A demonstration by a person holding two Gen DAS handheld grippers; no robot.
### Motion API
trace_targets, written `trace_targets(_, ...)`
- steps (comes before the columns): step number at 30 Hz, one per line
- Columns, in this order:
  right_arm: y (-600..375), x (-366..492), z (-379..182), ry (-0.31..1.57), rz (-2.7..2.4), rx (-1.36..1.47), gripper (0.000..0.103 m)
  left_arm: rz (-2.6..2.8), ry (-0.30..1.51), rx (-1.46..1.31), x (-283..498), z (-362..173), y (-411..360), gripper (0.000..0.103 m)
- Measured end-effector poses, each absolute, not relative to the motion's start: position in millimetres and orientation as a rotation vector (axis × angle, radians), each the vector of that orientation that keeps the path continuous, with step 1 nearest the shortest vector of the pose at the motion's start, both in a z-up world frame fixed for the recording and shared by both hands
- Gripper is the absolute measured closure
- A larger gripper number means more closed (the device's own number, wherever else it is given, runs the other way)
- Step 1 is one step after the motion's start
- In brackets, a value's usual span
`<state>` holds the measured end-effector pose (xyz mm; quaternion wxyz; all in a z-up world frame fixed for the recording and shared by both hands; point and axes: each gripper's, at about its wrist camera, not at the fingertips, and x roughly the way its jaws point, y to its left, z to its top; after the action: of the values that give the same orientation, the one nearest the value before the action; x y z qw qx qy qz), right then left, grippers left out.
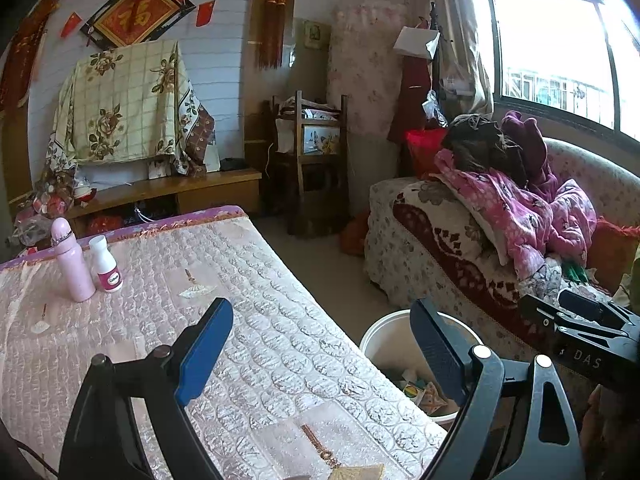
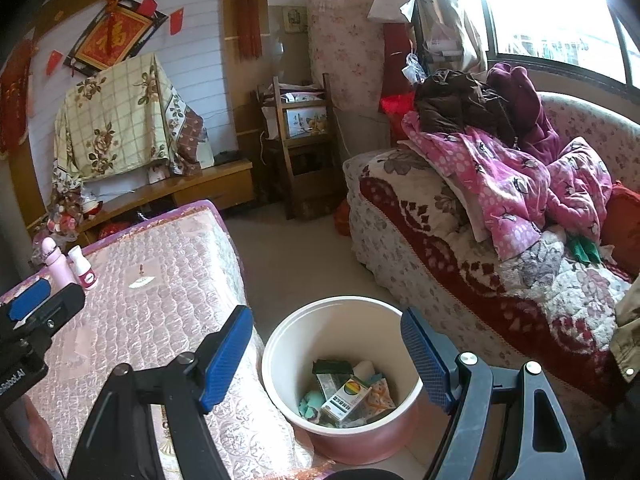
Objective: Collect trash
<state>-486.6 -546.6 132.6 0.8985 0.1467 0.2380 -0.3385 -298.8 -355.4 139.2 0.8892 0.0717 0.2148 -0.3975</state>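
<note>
On the floor between the surface and the sofa stands a round bin [image 2: 340,376], cream inside and pinkish outside, holding the collected trash: a small white carton with a rainbow disc [image 2: 347,399], a dark green box [image 2: 333,367], a teal scrap and other wrappers. From the left wrist view only part of the bin [image 1: 386,344] shows, past the edge of the surface.

Above the bin hangs the right tool [image 2: 326,354], its blue-padded jaws spread wide with nothing between them. The left tool [image 1: 322,354] is likewise wide open and empty, over the near corner of the surface [image 1: 256,320], which is covered by a pink quilted cloth.

Toward the far left of that cloth a pink bottle [image 1: 71,261] stands upright, with a white bottle bearing a pink label [image 1: 106,265] just beside it.

Across the floor, the sofa [image 2: 460,248] wears a floral and red throw, with a pink spotted garment [image 2: 504,184] and dark clothes heaped on it. A cabinet draped in a flowered cloth [image 1: 128,100] stands by the back wall.
</note>
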Motion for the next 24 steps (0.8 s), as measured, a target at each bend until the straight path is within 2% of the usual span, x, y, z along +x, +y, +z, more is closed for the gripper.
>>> trace_targets(24,-546.7,-484.2,131.8,0.513,-0.705,0.293,0.023,-0.844,0.520,0.131,-288.3,128.9,-356.7,0.013)
